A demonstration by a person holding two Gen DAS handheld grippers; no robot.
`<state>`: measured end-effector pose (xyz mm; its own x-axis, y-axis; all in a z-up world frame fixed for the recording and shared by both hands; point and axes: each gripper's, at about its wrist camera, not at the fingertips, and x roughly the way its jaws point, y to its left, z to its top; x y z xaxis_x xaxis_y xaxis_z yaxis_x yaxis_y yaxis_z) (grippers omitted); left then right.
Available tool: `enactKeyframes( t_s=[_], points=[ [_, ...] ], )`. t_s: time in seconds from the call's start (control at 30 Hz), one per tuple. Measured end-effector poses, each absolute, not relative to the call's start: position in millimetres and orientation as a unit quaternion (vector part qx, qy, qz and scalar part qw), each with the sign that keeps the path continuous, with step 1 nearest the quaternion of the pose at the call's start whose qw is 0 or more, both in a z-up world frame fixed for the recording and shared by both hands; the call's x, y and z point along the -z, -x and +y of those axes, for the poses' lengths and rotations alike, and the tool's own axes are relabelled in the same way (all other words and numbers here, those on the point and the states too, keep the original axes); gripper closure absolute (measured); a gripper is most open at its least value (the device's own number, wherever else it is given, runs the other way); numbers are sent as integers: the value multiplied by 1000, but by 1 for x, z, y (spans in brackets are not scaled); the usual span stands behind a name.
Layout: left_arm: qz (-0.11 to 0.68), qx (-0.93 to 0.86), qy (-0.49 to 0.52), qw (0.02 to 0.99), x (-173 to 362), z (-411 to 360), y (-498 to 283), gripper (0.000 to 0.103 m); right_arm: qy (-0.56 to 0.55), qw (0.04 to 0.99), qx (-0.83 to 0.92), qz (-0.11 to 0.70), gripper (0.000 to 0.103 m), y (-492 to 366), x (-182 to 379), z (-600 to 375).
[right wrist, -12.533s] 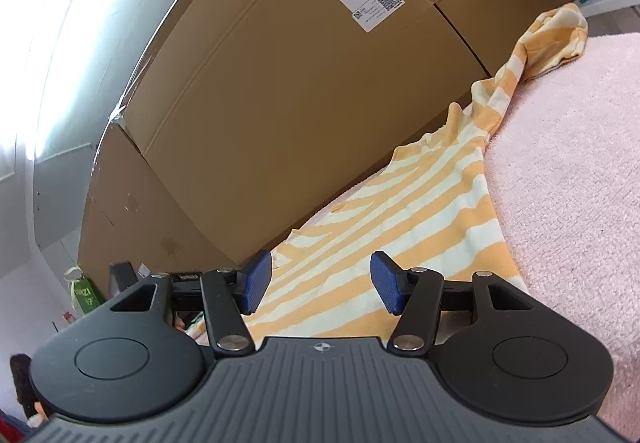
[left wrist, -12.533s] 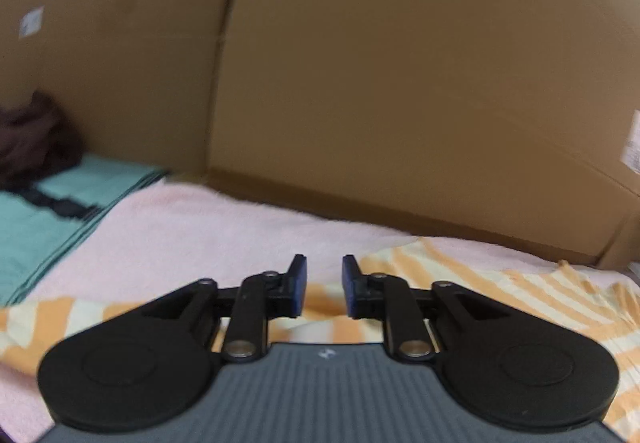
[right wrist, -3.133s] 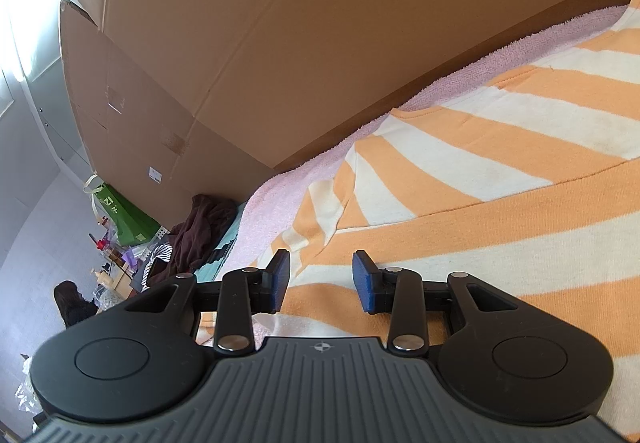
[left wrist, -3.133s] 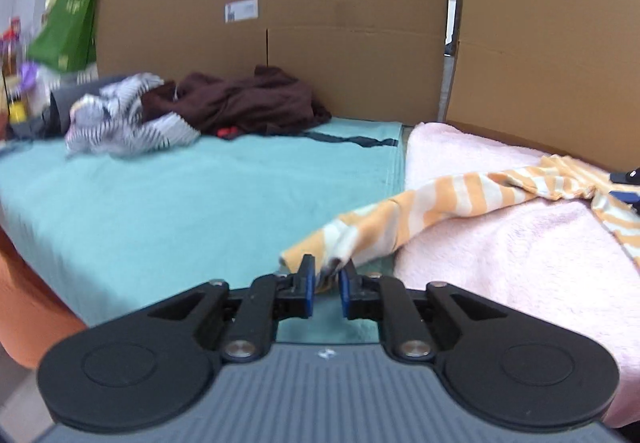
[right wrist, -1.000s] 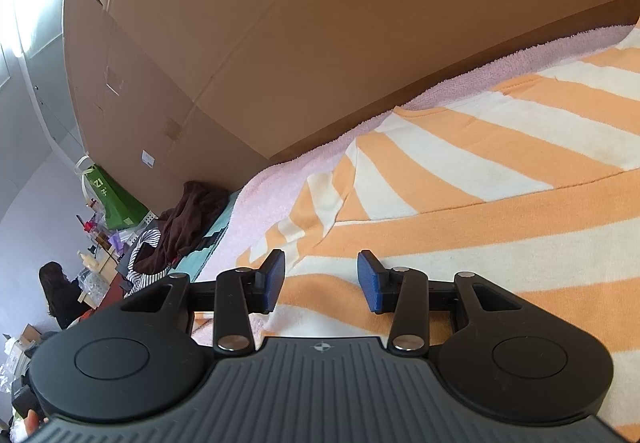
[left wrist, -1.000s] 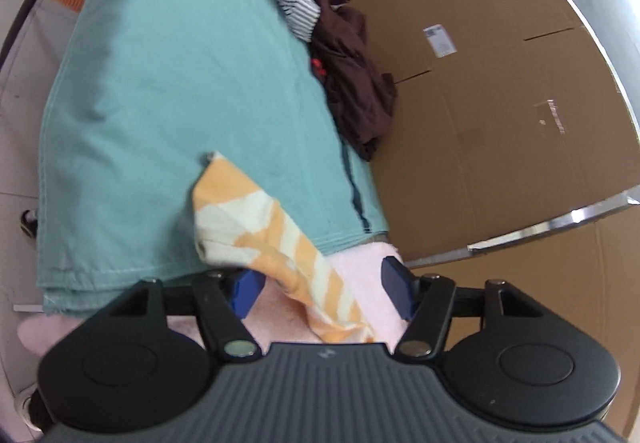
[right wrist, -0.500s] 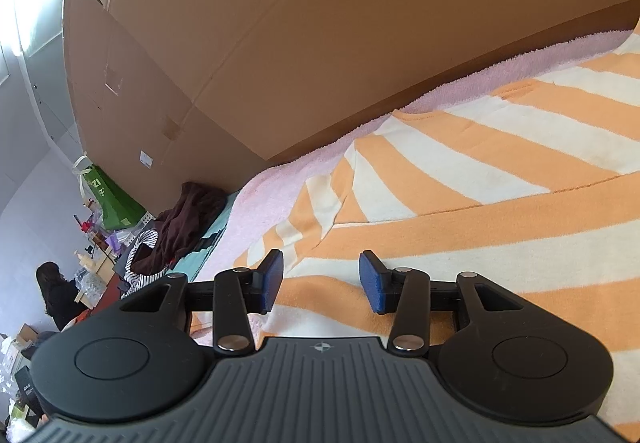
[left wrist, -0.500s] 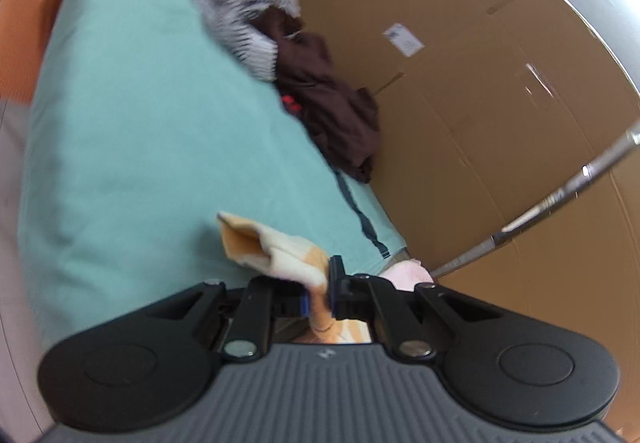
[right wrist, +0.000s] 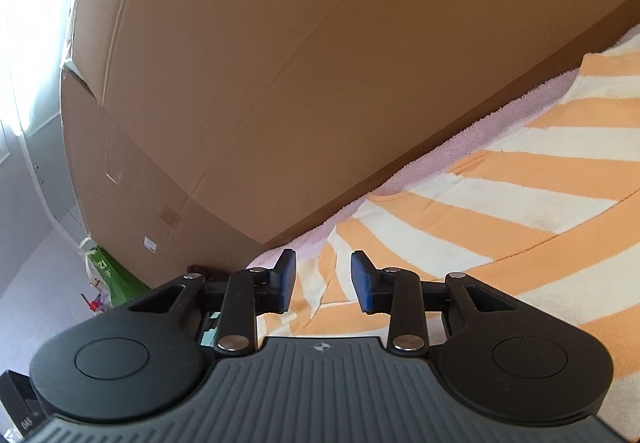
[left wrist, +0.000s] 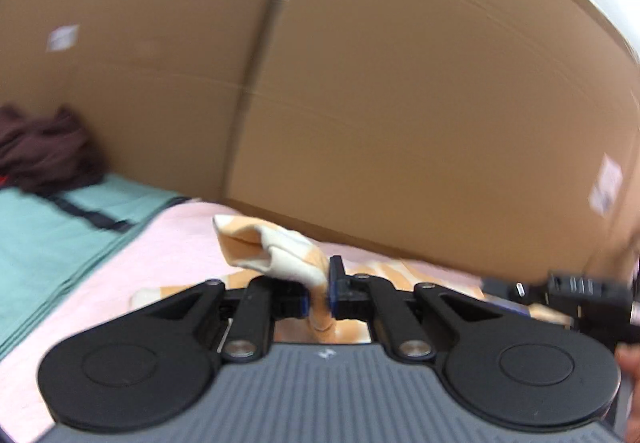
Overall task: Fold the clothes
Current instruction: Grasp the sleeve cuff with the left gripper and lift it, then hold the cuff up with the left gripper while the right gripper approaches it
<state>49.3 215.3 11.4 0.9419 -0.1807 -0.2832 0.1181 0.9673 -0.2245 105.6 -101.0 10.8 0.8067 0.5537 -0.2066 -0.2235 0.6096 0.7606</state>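
Observation:
An orange and cream striped shirt lies spread on a pink towel. My left gripper is shut on the shirt's sleeve, whose cuff end sticks up and to the left of the pads, above the pink towel. In the right wrist view my right gripper hovers open just over the shirt near its sleeve seam, with nothing between its blue pads. The right gripper also shows at the right edge of the left wrist view, with part of a hand below it.
Tall cardboard panels wall off the back of the surface. A teal cloth covers the left part, with a dark brown garment heaped on it. A green bag stands far left in the right wrist view.
My left gripper, shut on the sleeve, has swung from over the teal cloth to above the pink towel, carrying the sleeve toward the shirt body. The right gripper stayed open and moved slightly.

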Motion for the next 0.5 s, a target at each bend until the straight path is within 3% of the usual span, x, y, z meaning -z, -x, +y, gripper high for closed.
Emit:
enactKeyframes(
  t_s=[0.23,0.5],
  points=[
    [208,148,-47,966,3,124,-73,100,-421,832,-273,236,62,-115,-8,-102],
    [269,167,-108,942,14,98,-85,98,-372,848,-291,238,62,-114,-18,-90]
  ],
)
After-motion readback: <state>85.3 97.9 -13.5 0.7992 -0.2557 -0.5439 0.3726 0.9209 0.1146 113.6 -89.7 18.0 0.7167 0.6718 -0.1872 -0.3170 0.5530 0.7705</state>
